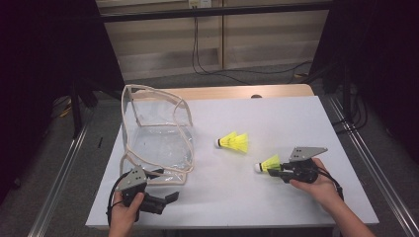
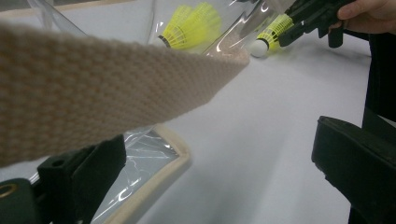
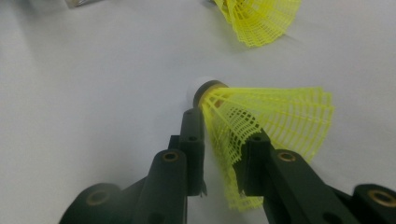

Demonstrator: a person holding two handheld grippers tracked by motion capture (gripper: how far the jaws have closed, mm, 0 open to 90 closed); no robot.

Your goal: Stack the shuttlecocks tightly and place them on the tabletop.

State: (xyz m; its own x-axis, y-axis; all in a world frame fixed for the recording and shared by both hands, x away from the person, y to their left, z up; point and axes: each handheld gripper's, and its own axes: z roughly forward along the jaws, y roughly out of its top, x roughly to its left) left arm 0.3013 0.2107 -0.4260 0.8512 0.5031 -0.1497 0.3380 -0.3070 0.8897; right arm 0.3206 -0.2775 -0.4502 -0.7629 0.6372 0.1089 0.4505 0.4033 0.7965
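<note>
Yellow mesh of 1 shuttlecock (image 1: 267, 163) sits pinched between your right gripper's (image 1: 276, 170) jaws at 4 o'clock on the white table (image 1: 276, 118). A 2nd shuttlecock (image 1: 233, 142) lies free near centre. Your left gripper (image 1: 168, 197), jaws spread and empty, rests at 7 o'clock beside the clear bag (image 1: 158, 136).

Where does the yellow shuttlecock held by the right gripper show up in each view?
High view: the held shuttlecock sits lower right, at the right gripper.
Left gripper view: top right, cork toward the camera, behind the clear bag.
Right gripper view: centre, skirt pinched between the black fingers.
Shared landmark: the loose shuttlecock lying on the white table.
</note>
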